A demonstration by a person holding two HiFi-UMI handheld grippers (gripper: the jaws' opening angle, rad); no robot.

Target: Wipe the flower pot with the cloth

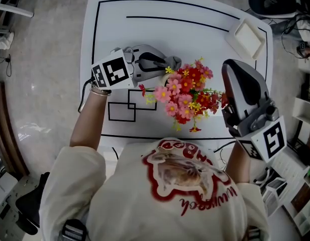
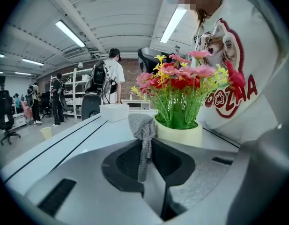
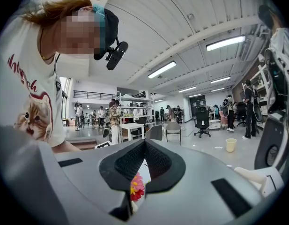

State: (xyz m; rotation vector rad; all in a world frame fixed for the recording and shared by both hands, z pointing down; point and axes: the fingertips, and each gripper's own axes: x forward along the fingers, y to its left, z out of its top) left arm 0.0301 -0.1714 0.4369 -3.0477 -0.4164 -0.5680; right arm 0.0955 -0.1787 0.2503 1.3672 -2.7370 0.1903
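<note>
The left claw (image 2: 146, 143) is pressed together on a grey cloth (image 2: 143, 125), and the cloth's upper end stands out above the tips. The cloth is just beside the rim of the cream flower pot (image 2: 179, 134); I cannot tell if it touches. The pot stands on the white table (image 1: 195, 29), close to the person, under red and pink flowers (image 1: 187, 94). The right claw (image 3: 144, 146) is pressed together with nothing in it, on the other side of the flowers. A white tray (image 1: 247, 36) lies at the far corner.
</note>
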